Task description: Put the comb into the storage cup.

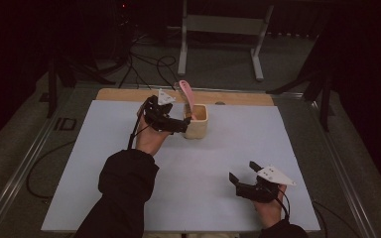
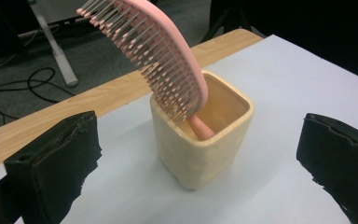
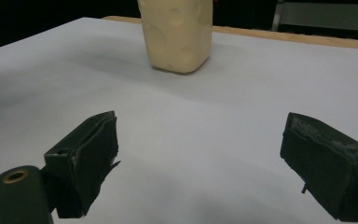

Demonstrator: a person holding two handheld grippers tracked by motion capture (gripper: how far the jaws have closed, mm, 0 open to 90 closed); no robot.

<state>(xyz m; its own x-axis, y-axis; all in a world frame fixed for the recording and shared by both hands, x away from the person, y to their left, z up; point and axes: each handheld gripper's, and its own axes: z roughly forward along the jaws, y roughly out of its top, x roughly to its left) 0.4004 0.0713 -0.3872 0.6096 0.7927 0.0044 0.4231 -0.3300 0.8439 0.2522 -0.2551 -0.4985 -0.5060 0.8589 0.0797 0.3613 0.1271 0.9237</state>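
A cream square cup stands upright on the white sheet near the table's far middle. A pink hairbrush stands in it, handle down, bristled head leaning out over the rim. My left gripper is just left of the cup, jaws open wide, touching nothing. My right gripper rests low at the near right, open and empty, well away from the cup.
The white sheet covers a wooden tabletop whose bare strip shows along the far edge. Beyond the table stand a metal frame's legs and loose cables on the floor. Cables trail from both grippers.
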